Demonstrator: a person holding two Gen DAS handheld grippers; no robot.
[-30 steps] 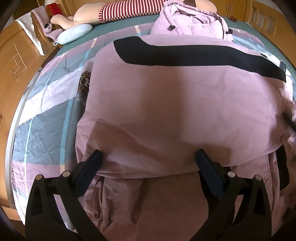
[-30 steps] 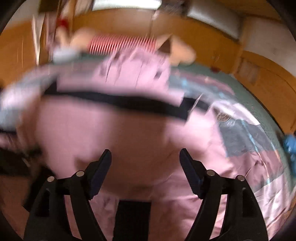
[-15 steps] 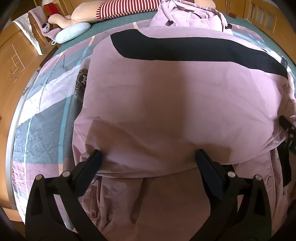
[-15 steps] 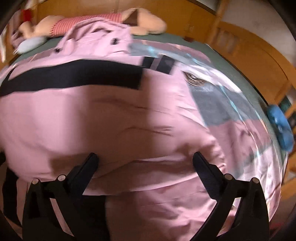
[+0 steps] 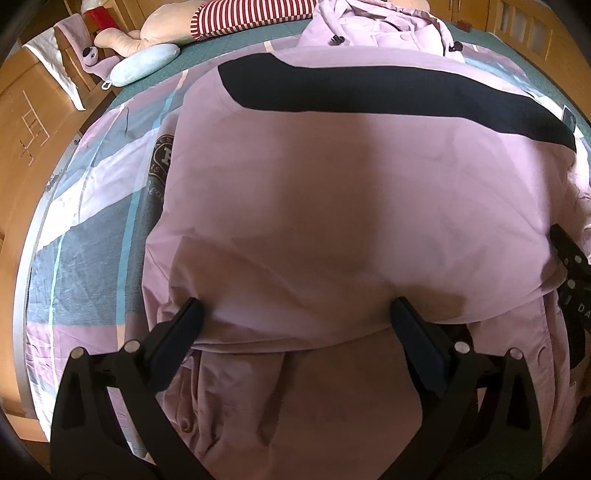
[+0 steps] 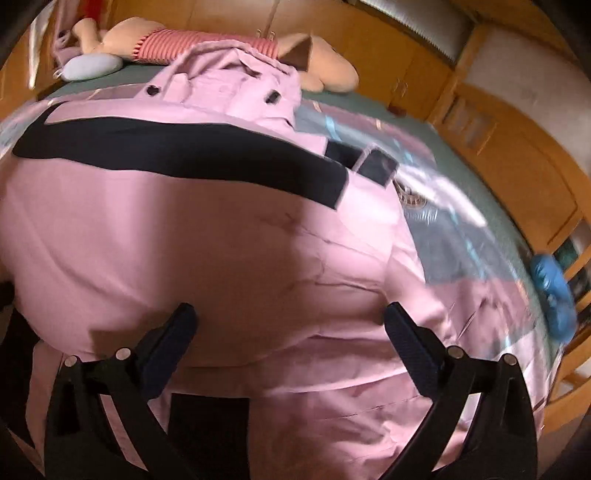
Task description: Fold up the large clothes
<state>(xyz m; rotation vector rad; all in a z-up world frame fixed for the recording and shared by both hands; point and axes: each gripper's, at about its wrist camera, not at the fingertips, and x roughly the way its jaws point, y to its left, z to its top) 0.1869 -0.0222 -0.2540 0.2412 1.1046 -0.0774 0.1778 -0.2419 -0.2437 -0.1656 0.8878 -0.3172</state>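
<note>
Both hand-held grippers hang over the pink coat, fingers spread wide with nothing pinched between them. At the left hand-held gripper [image 5: 295,317] the two tips rest at the folded edge of the coat [image 5: 351,206]; at the right hand-held gripper [image 6: 288,321] the two tips sit at the same fold, toward the coat's right side.

That coat lies spread on the bed [image 5: 92,229], a folded-over panel on top and one black band [image 5: 388,96] running across its far part. Its hood [image 6: 236,85] bunches at the far end.

Only the left view shows the right hand-held gripper from outside: a black piece at the coat's right edge [image 5: 570,266]. It also shows the round crest [image 5: 164,157] printed on the bedcover just left of the coat, and the wooden furniture [image 5: 26,122] beyond the bed's left side with a white cloth [image 5: 55,70] draped on it.

Only the right view shows a small black flap [image 6: 376,166] at the band's right end, a blue thing [image 6: 552,295] well right of the coat at the bed's edge, and wooden cupboards [image 6: 517,177] past that.

Both views show one plush toy in a red-striped top [image 5: 255,14] beyond the hood, and one pale blue cushion [image 5: 144,66] left of it. Count: two hand-held grippers, one coat, one band, one toy, one cushion.
</note>
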